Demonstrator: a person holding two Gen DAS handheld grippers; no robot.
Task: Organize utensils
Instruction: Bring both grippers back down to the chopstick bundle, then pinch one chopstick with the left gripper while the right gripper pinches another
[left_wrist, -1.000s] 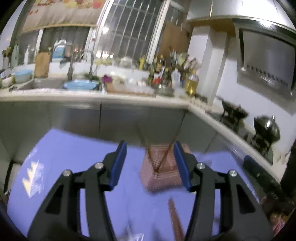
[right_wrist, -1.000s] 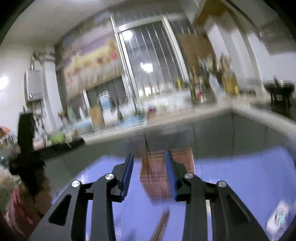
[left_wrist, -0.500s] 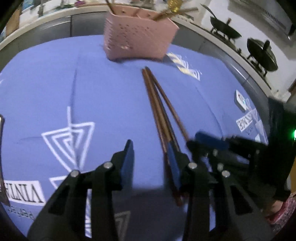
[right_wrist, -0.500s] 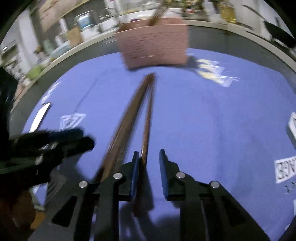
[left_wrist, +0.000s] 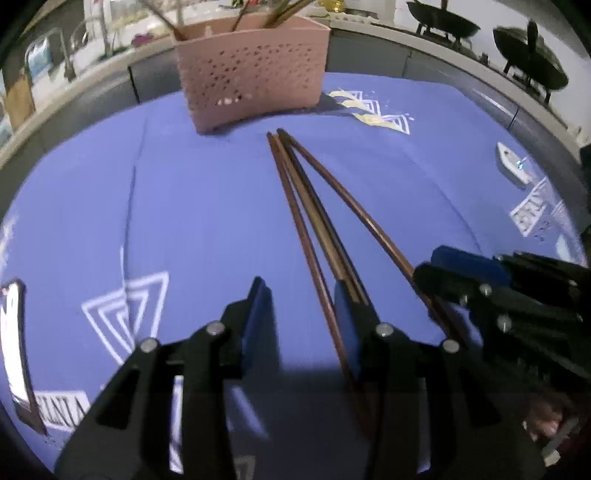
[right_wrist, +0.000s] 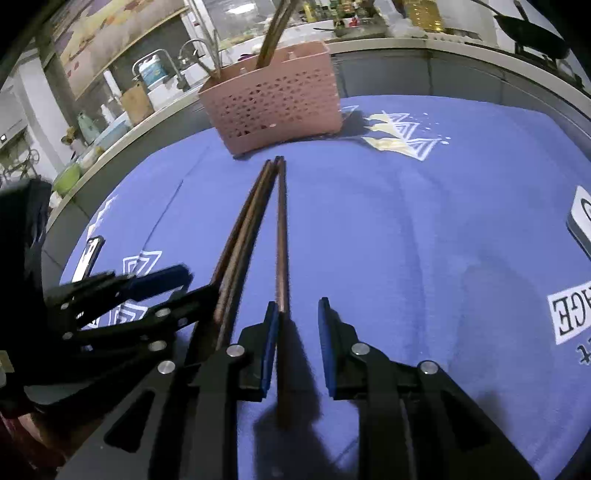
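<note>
Blue tablecloth, both hand-held grippers low, jaws open, straddling chopsticks, left, right.

The left gripper is held low at the near edge, jaws parted; the right gripper is set just to its right, jaws likewise parted, both pointed far.
</note>
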